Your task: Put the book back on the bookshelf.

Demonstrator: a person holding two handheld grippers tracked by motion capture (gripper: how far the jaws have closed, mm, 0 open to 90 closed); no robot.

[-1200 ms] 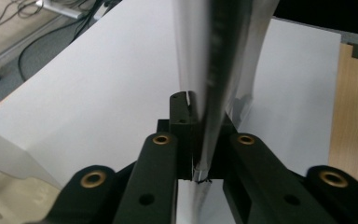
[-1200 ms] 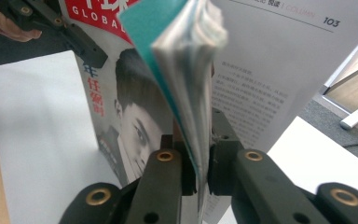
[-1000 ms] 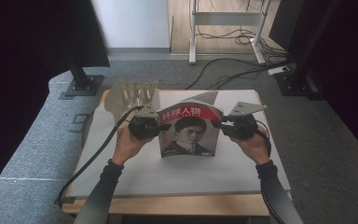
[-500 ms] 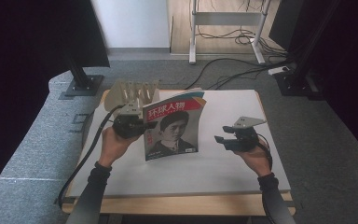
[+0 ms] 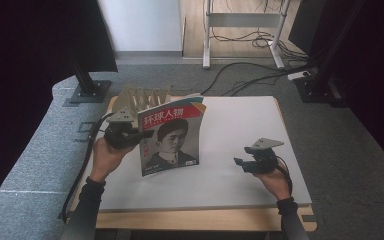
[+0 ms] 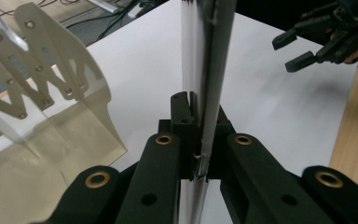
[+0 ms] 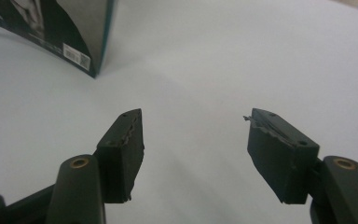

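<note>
A magazine (image 5: 172,135) with a portrait on its cover and a red title band stands upright above the white table (image 5: 240,120). My left gripper (image 5: 130,134) is shut on the magazine's left edge. In the left gripper view that thin edge (image 6: 205,70) runs up between the closed jaws of the left gripper (image 6: 198,135). My right gripper (image 5: 245,162) hangs low over the table, to the right of the magazine and apart from it. Its jaws have just been opening and nothing is between them (image 7: 193,135). The magazine's lower corner (image 7: 51,28) shows at the top left of the right gripper view.
A pale translucent rack (image 5: 140,95) with several dividers stands at the table's far left corner, just behind the magazine; it shows close by (image 6: 42,93) in the left gripper view. Cables and black stand bases lie on the grey floor beyond the table.
The right gripper let go of the magazine's right edge, opened and sank towards the table. The left gripper carried the magazine leftwards, nearer the rack.
</note>
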